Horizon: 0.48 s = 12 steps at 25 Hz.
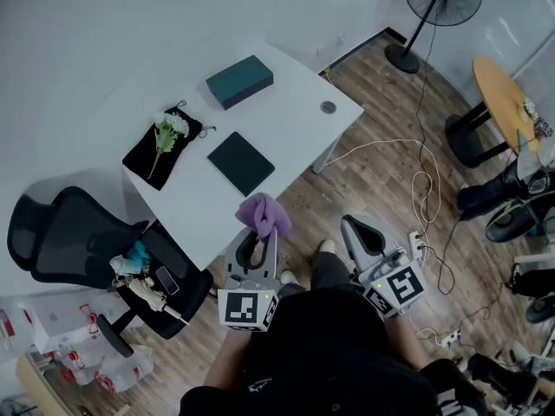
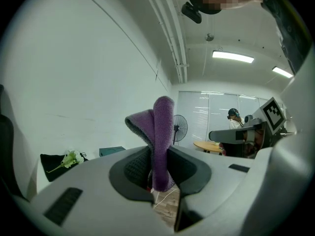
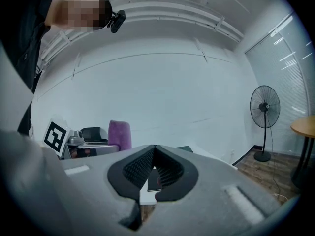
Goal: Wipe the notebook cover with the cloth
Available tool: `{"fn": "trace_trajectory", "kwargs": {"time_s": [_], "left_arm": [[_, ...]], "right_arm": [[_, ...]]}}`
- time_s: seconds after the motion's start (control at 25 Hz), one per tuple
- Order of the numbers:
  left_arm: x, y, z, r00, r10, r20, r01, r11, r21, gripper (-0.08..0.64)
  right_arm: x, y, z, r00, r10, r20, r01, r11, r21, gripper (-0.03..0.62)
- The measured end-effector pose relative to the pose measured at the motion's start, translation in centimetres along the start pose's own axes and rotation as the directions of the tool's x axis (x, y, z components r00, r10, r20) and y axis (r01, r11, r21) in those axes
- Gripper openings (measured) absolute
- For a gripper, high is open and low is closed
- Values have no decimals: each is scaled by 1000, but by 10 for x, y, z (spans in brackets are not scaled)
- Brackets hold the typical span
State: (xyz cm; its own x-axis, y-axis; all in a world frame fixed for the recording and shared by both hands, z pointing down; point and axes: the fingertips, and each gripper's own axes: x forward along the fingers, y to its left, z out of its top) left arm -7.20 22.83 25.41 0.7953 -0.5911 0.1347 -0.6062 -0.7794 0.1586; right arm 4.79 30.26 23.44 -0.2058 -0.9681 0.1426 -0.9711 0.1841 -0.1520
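Low in the frame, our left gripper (image 1: 257, 243) has its jaws pinching a fold of the soft purple cloth (image 1: 264, 213), which looks limp and light. Our right gripper (image 1: 362, 232) is empty, jaws pressed together. Beyond, centre-left, the flat dark-green square notebook (image 1: 240, 163) lies on the white worktop (image 1: 295, 102). We judge it stiff and liable to slide, so we would steady an edge.

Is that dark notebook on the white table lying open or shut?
Shut: the notebook lies flat on the table, showing one plain dark cover, with no pages visible.
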Motion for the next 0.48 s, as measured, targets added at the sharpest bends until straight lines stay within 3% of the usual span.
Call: {"fn": "trace_trajectory", "kwargs": {"time_s": [0.24, 0.48], "left_arm": [[-1, 29, -3, 995, 100, -3, -100, 995, -8, 80], [20, 58, 1, 976, 216, 17, -216, 976, -20, 81]], "right_arm": [[33, -8, 5, 998, 62, 12, -62, 998, -8, 5], [82, -23, 10, 984, 181, 4, -180, 983, -30, 5]]}}
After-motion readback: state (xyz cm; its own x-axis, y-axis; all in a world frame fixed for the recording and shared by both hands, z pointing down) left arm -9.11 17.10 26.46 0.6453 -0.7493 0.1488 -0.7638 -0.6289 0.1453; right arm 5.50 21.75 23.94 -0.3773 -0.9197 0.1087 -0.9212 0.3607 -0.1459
